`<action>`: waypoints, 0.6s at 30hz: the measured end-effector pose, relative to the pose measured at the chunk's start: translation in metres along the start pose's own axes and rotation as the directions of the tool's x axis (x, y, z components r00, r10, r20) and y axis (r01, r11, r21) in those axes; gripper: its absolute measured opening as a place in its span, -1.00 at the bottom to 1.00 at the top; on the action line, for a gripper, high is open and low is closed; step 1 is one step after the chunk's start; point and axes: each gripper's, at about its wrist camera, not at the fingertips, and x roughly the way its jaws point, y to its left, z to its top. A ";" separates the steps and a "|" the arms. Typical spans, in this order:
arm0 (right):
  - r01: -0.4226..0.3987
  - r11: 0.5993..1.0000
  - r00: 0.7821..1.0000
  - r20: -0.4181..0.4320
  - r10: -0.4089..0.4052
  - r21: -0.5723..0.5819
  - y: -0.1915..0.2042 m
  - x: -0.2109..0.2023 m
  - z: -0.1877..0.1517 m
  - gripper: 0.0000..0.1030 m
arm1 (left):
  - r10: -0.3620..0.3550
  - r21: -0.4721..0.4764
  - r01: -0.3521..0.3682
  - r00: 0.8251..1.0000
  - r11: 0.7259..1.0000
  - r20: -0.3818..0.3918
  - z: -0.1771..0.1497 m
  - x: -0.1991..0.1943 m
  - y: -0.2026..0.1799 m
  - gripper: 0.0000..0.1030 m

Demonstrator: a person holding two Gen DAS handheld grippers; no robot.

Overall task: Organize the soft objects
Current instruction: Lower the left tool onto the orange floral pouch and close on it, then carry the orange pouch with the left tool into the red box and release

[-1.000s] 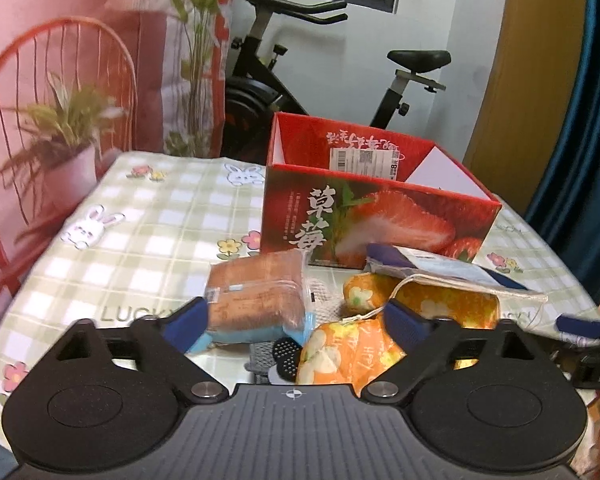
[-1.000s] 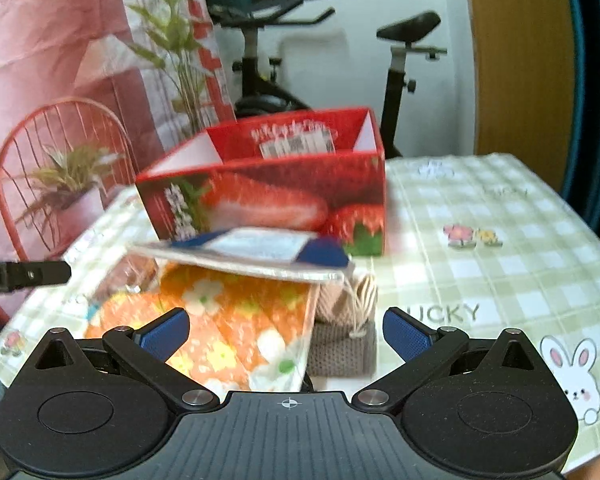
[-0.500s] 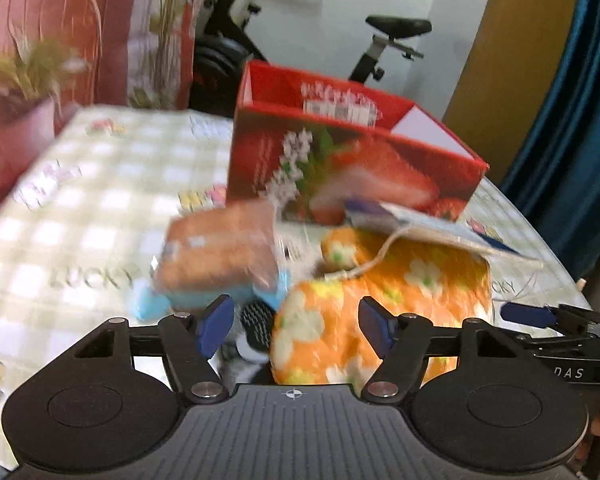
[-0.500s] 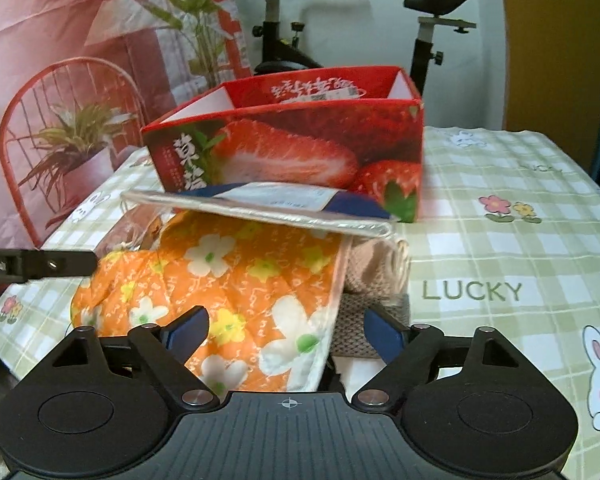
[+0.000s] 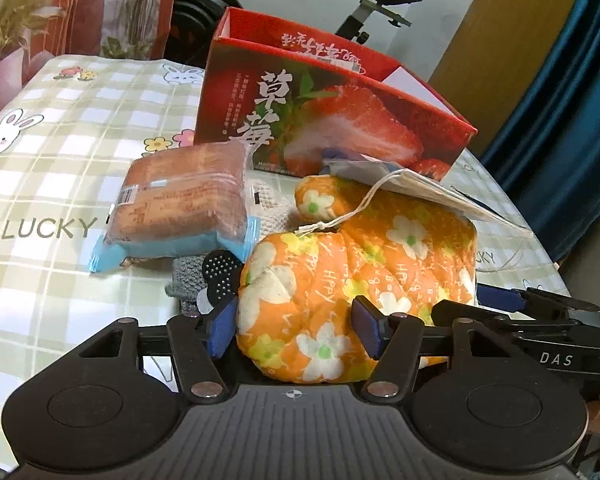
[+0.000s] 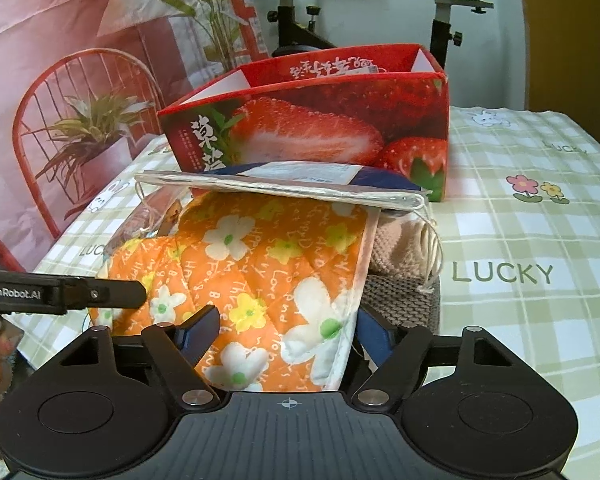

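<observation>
Checked green-and-cream cloth printed with rabbits, flowers and the word LUCKY covers the desk (image 5: 60,128), and at its near edge lies the orange floral cushion (image 5: 360,264). The left gripper (image 5: 292,326) pinches one end of it between blue pads, while the right gripper (image 6: 284,330) clamps the other, edged end. A flat silver packet (image 6: 284,190) rests on the cushion; a wrapped cake (image 5: 184,204) and knitted pieces (image 6: 404,280) lie just beside it. Behind stands an open strawberry box (image 5: 332,120). Beyond the desk are an exercise bike (image 6: 448,8), a red chair (image 6: 84,92) with a potted plant, and a blue curtain (image 5: 560,120).
</observation>
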 end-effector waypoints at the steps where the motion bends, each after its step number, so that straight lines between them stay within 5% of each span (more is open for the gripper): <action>1: -0.002 1.000 1.000 0.000 0.002 0.002 -0.001 0.000 0.000 0.39 | -0.004 -0.005 0.004 1.000 1.000 0.001 0.000 0.000 0.001 0.22; 3: -0.005 1.000 1.000 0.000 0.005 0.004 -0.001 0.000 0.000 0.36 | -0.006 -0.012 0.006 1.000 1.000 0.008 0.000 -0.002 0.003 0.04; 7: -0.014 1.000 1.000 0.010 0.014 -0.014 0.001 -0.003 0.000 -0.07 | -0.002 -0.025 0.004 0.998 1.000 0.061 0.001 -0.012 0.006 -0.54; 11: -0.015 0.999 0.999 0.043 0.017 -0.040 0.005 -0.013 0.004 -0.51 | -0.013 -0.015 0.015 0.994 1.000 0.110 0.004 -0.023 0.004 -0.66; 18: -0.052 0.996 0.991 0.119 0.060 -0.071 0.007 -0.040 0.015 -0.74 | -0.005 0.038 -0.003 0.980 0.999 0.197 0.009 -0.047 -0.009 -0.72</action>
